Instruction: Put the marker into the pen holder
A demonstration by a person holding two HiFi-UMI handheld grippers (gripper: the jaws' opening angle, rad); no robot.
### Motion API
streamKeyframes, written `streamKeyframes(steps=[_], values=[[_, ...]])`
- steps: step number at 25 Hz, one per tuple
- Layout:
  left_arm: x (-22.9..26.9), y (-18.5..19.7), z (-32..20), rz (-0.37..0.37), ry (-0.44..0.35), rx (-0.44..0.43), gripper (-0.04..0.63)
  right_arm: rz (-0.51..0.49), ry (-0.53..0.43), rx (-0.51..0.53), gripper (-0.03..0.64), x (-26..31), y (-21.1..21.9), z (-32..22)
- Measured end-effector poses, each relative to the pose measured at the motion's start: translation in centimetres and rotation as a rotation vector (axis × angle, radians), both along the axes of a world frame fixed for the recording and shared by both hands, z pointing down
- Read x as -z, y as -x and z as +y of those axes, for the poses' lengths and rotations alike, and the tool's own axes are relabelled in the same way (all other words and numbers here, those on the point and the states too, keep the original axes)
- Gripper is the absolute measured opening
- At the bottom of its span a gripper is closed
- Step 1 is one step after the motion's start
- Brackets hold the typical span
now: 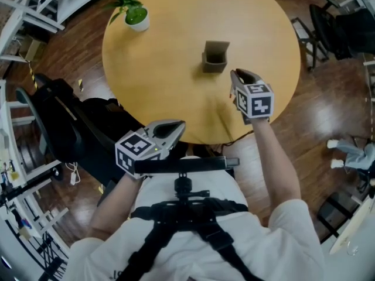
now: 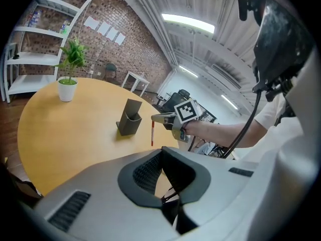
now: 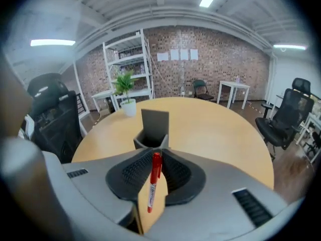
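Observation:
A red marker (image 3: pixel 153 182) hangs cap-up between the pads of my right gripper (image 3: pixel 157 153), which is shut on it. In the head view that gripper (image 1: pixel 237 74) is lifted above the round wooden table (image 1: pixel 158 81), just right of the grey pen holder (image 1: pixel 215 57). From the left gripper view, the marker (image 2: pixel 152 133) dangles from the right gripper (image 2: pixel 153 118) beside the pen holder (image 2: pixel 129 118). The pen holder (image 3: pixel 152 129) stands straight ahead of the right jaws, its mouth empty. My left gripper (image 1: pixel 177 126) rests at the table's near edge, jaws together, holding nothing.
A small potted plant (image 1: pixel 136 16) stands at the table's far left edge. A black office chair (image 1: pixel 58 127) is left of the person, and more chairs (image 1: pixel 328 28) sit at the right. White shelving (image 3: pixel 130 59) lines the brick wall.

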State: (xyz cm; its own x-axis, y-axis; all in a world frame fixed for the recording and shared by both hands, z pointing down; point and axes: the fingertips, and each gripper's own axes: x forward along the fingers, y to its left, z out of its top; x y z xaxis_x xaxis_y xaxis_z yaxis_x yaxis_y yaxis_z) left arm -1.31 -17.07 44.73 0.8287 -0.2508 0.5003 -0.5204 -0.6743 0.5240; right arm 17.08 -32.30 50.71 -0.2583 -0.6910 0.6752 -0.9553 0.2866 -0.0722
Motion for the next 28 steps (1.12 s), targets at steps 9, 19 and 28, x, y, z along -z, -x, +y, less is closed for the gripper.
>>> streamKeyframes(steps=[9,19,28], values=[[1.3,0.5,-0.6,0.002,0.009,0.056,-0.003,-0.106,-0.284,-0.029,0.066,9.8,1.5,-5.8],[1.7,1.6,-1.2,0.011,0.013,0.141,-0.003,-0.074,-0.334,-0.027,0.066,9.7,3.2,-9.4],[1.5,2.1,-1.6,0.005,0.02,0.171,-0.003,0.001,-0.307,-0.01,0.067,6.4,3.9,-9.8]])
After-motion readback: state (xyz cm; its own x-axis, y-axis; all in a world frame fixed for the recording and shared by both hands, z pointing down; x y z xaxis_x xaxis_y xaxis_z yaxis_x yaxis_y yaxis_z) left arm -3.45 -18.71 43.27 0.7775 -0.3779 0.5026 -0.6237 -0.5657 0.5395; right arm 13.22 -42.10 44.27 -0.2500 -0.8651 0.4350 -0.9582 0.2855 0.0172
